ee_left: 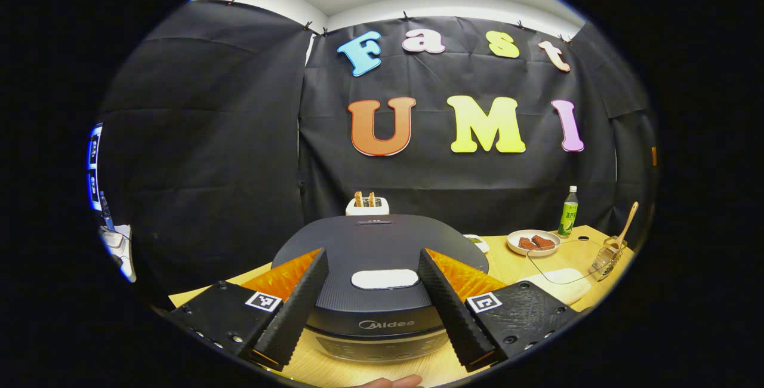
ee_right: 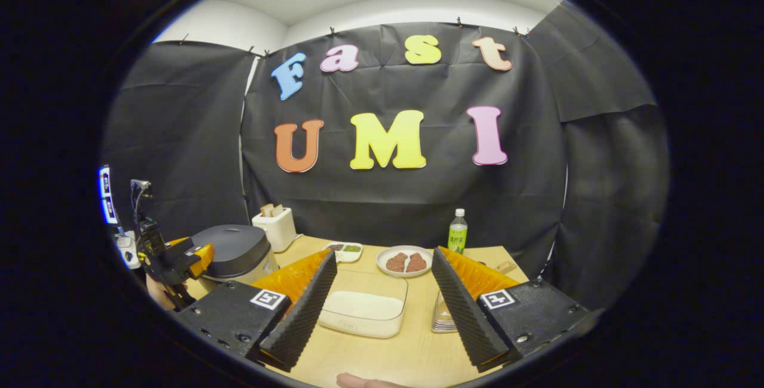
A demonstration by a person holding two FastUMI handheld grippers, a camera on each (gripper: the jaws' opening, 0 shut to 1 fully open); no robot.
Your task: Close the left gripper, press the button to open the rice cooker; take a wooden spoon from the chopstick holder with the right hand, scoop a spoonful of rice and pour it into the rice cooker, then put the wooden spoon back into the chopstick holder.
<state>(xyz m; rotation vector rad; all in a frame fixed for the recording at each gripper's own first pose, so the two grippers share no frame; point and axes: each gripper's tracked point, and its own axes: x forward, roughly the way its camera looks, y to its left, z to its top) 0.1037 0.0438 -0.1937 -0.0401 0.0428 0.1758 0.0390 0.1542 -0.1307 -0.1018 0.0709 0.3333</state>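
Note:
The dark grey rice cooker stands right in front of my left gripper with its lid down. Its white oval button lies between the two open fingers, which touch nothing. Far right, a wooden spoon stands in the wire chopstick holder, beside a glass box of rice. My right gripper is open and empty above the rice box. The chopstick holder is partly hidden behind its right finger. The rice cooker sits at left, with the left gripper next to it.
On the wooden table stand a plate of brown food, a green bottle, a white toaster and a small dish. A fingertip shows at the bottom edge.

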